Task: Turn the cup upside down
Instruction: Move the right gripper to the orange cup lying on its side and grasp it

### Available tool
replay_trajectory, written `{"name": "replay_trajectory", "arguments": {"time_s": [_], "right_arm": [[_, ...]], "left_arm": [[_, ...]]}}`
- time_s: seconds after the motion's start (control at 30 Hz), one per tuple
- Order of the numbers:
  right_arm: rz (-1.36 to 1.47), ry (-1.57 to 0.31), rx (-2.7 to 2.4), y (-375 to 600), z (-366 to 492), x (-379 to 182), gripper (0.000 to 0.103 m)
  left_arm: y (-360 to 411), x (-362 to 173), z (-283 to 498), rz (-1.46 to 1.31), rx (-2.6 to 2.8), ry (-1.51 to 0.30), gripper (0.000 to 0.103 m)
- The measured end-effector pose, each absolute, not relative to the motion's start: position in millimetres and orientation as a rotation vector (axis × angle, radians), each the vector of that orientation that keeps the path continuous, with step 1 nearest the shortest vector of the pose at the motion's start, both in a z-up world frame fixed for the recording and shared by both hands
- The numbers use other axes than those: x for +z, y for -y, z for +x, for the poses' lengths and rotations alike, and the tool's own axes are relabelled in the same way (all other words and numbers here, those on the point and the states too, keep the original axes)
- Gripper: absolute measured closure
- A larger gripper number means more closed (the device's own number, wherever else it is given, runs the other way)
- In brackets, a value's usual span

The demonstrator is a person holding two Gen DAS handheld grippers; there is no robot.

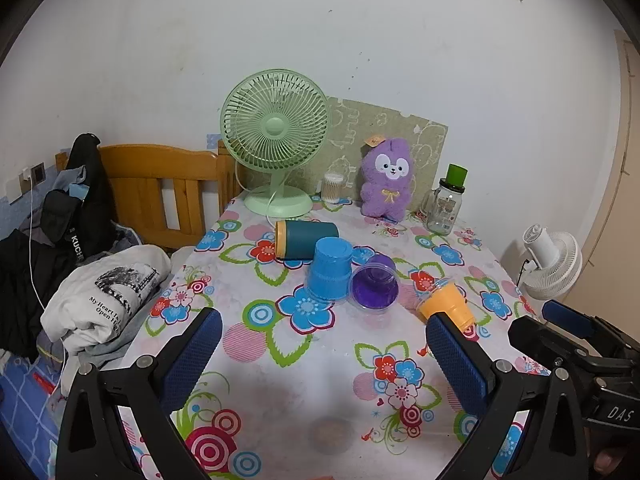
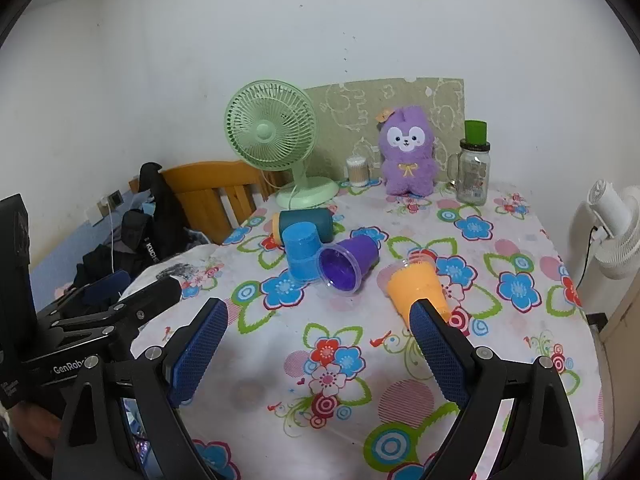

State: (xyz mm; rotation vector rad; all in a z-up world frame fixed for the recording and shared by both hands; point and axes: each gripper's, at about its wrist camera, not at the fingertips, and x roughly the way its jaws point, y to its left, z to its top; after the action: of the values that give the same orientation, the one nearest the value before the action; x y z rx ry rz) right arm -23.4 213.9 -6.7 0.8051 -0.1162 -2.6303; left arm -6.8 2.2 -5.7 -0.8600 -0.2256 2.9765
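Note:
Several cups sit mid-table on the floral cloth. A light blue cup [image 1: 330, 270] [image 2: 301, 254] stands upside down. A purple cup [image 1: 376, 283] [image 2: 347, 263] lies on its side, mouth toward me. An orange cup [image 1: 446, 304] [image 2: 416, 286] lies tipped over at the right. A dark teal cup with an orange rim [image 1: 306, 240] [image 2: 306, 222] lies on its side behind them. My left gripper [image 1: 324, 346] is open and empty, short of the cups. My right gripper [image 2: 318, 334] is open and empty; its right finger [image 2: 438, 350] overlaps the orange cup in view.
A green desk fan [image 1: 276, 140], cotton swab jar [image 1: 334, 188], purple plush toy [image 1: 386, 180] and glass jar with green lid [image 1: 446, 204] stand along the back. A wooden bed headboard [image 1: 168, 188] and clothes [image 1: 104, 304] are left; a white fan [image 1: 550, 260] is right.

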Motion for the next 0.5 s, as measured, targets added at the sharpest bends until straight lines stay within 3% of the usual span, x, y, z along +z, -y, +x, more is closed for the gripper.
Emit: {"name": "replay_trajectory", "arguments": {"time_s": [0.5], "right_arm": [[0.910,0.142,-2.611,-224,-47,-35,0.009]], "left_arm": [[-11,-29,-27,-0.968,2.941,0.220,0.000]]}}
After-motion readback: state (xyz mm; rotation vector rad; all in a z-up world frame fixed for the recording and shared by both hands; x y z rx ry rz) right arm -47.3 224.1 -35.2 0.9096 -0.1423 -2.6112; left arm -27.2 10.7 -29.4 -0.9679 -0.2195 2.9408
